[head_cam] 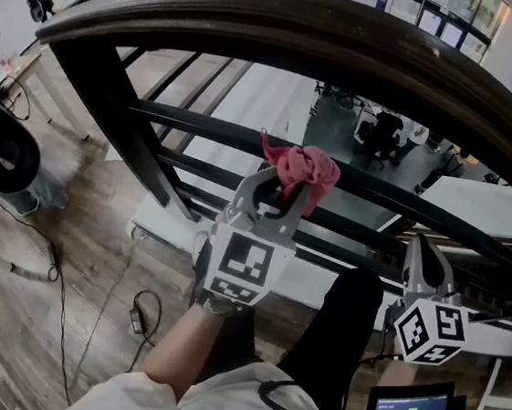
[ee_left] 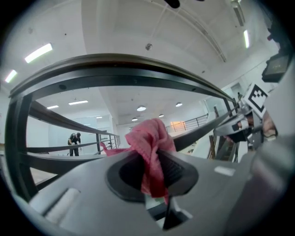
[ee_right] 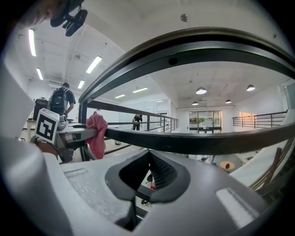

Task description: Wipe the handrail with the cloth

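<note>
Dark curved wooden handrail (head_cam: 348, 37) arcs across the top; at centre the left tool (head_cam: 280, 191) pinches a crumpled pink cloth (head_cam: 308, 169); lower right, the right tool (head_cam: 419, 246) is pressed together.

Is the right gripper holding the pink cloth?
No, the right gripper is empty; the left gripper clamps the pink cloth.

Head view steeply down over the handrail (head_cam: 348, 45), both gripper views close beneath, facing upward, sharing that rail.
</note>
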`<act>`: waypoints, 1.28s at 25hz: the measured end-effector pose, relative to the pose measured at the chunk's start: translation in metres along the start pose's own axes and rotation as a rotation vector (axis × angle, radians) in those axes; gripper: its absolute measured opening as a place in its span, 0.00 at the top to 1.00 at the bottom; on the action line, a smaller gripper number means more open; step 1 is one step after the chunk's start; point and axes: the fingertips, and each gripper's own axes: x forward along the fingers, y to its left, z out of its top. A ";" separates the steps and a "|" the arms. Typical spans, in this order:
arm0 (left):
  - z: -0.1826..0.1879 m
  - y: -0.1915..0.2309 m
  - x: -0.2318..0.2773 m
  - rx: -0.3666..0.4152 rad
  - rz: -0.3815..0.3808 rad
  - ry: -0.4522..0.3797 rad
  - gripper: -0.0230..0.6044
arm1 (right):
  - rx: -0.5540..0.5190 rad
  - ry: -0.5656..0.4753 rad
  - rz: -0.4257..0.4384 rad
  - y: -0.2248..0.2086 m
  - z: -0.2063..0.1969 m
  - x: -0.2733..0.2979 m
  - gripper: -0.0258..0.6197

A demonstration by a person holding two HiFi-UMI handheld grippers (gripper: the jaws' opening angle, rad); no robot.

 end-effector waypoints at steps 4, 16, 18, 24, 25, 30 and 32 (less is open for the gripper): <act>-0.009 0.030 -0.011 -0.013 0.034 0.012 0.84 | -0.001 -0.005 0.000 0.013 0.005 0.008 0.96; -0.031 0.121 -0.046 -0.059 0.179 0.044 0.84 | -0.003 0.000 -0.017 0.031 0.011 0.019 0.96; -0.036 0.138 -0.053 -0.057 0.199 0.054 0.84 | 0.001 0.005 -0.020 0.037 0.009 0.022 0.96; -0.046 0.184 -0.069 -0.045 0.240 0.073 0.84 | 0.001 0.021 -0.025 0.055 0.009 0.028 0.96; -0.047 0.187 -0.070 -0.044 0.246 0.075 0.84 | 0.001 0.021 -0.026 0.054 0.008 0.028 0.96; -0.056 0.203 -0.074 -0.049 0.284 0.081 0.84 | -0.005 0.012 -0.029 0.047 0.006 0.024 0.96; -0.060 0.217 -0.080 -0.047 0.301 0.086 0.84 | -0.011 0.008 -0.030 0.051 0.009 0.026 0.96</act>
